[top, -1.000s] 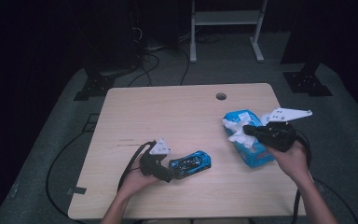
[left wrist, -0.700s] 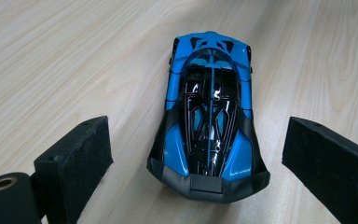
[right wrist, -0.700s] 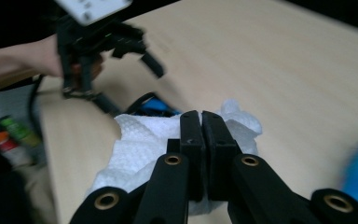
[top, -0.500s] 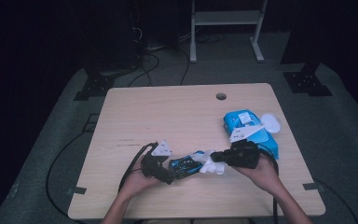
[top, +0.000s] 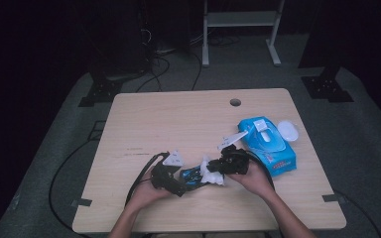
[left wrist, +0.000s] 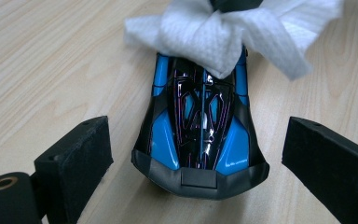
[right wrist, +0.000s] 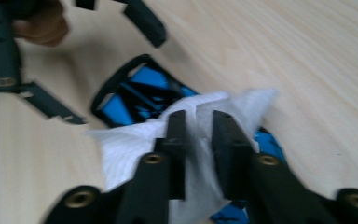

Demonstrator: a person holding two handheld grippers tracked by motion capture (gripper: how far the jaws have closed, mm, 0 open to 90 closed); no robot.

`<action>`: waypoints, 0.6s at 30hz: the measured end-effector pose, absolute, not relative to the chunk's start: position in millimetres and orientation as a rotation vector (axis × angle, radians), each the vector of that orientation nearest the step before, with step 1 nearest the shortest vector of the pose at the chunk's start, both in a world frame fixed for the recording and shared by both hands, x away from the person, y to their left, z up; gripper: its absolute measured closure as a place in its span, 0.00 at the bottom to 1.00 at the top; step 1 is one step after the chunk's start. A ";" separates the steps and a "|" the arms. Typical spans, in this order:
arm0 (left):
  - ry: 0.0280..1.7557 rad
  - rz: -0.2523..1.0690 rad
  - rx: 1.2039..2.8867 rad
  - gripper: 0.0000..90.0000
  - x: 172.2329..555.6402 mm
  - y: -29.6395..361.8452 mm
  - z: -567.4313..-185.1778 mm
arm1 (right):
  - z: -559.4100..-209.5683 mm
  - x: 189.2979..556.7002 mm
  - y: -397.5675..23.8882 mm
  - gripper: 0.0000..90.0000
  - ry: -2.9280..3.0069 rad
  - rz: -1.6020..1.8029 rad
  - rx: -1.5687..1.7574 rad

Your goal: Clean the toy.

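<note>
A blue and black toy car (left wrist: 200, 130) lies on the wooden table (top: 178, 124), near the front edge. My left gripper (left wrist: 203, 144) is open, one jaw on each side of the car's near end with a gap on both sides. A white tissue (left wrist: 205, 32) is draped over the car's far end. My right gripper (right wrist: 199, 126) comes in from the right and is shut on the tissue (right wrist: 126, 149), which is bunched between its narrow jaws; these have just been opening a little. In the high view the two grippers face each other over the car (top: 191, 174).
A blue tissue box (top: 270, 144) lies on the table's right side with a small white round object (top: 288, 130) beside it. A cable hole (top: 235, 102) sits near the far edge. Cables trail off the table's left front. A white stand (top: 238, 29) is on the floor behind.
The right hand has come from the tissue box leftward and down, bringing the tissue onto the car. The left gripper has kept still around the car.
</note>
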State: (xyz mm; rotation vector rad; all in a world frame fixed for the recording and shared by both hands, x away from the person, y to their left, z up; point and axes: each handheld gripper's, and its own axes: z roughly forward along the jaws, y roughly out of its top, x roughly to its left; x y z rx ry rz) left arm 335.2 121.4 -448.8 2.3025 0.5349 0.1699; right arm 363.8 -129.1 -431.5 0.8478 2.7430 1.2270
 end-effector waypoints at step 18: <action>0.545 0.113 2.336 0.21 338.2 122.0 -464.0 | -445.0 371.4 -122.3 0.65 2.739 1.259 0.830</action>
